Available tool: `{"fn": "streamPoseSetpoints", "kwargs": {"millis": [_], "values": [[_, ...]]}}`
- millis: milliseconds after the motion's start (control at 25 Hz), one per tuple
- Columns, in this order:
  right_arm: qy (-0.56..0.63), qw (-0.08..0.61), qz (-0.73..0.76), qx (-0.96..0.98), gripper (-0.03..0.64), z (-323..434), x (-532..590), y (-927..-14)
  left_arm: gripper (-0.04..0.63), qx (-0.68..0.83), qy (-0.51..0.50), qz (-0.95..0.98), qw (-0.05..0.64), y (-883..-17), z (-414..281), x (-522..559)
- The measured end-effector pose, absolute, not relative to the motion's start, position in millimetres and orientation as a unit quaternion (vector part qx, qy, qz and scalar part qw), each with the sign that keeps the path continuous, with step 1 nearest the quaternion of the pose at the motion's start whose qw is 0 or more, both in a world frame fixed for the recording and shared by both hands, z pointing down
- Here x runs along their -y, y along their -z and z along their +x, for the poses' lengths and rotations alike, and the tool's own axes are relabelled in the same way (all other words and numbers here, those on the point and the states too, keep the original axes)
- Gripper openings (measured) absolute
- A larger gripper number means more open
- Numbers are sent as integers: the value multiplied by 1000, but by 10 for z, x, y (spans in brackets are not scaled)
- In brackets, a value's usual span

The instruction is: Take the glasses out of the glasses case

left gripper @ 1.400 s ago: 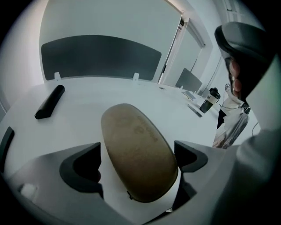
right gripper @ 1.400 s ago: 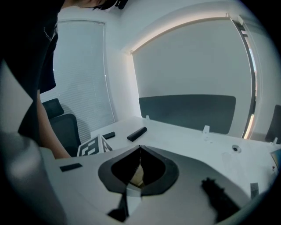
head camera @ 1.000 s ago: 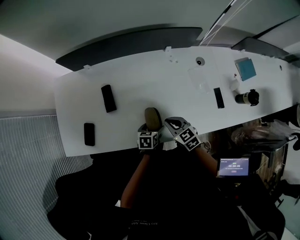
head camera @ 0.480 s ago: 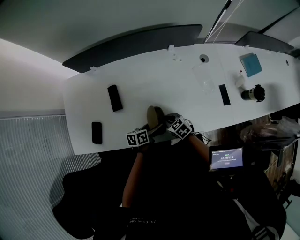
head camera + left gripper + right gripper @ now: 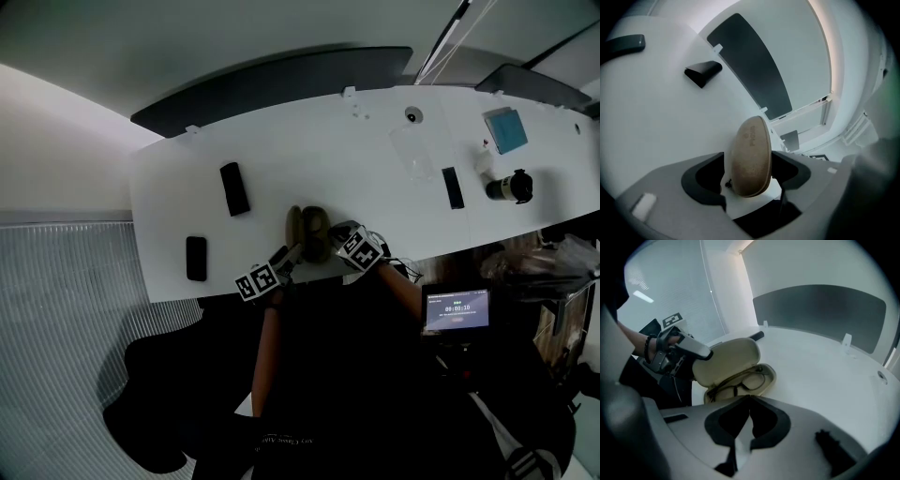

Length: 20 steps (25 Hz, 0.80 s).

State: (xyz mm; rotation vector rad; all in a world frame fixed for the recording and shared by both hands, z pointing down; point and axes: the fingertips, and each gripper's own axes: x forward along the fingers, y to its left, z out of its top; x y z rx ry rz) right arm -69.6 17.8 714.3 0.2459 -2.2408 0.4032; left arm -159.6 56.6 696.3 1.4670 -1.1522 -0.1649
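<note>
While left gripper [image 5: 289,253] jaws, closing, seemingly clamp lid [image 5: 750,157] near table edge [image 5: 211,287], right gripper [image 5: 750,404] jaws together

Raised lid [image 5: 294,225] walls off the case [image 5: 317,236] leftward (bare table [image 5: 375,202] rightward).

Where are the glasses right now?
In the right gripper view, the glasses lie inside the open glasses case on the white table, just ahead of the right gripper.
</note>
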Motion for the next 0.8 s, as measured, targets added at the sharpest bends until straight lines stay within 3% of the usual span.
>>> {"fn": "streamPoseSetpoints", "kwargs": {"millis": [80,200,240,600,800], "values": [[-167,412,102,890,8,-685,-163,-7138,286,534,75,599,592,-7051,-1820,-617],[-173,411,105,889,8,-690,-160,-7135,97,563,45,570,596,-7219,-1998,-728],[-173,412,104,888,8,-693,-160,-7133,77,562,34,574,594,-7237,-1995,-740],[-184,415,111,884,8,-667,-117,-7081,71,559,2,580,592,-7196,-1905,-748],[-222,370,136,892,8,-790,29,-6664,84,574,1,561,597,-7130,-1880,-808]]}}
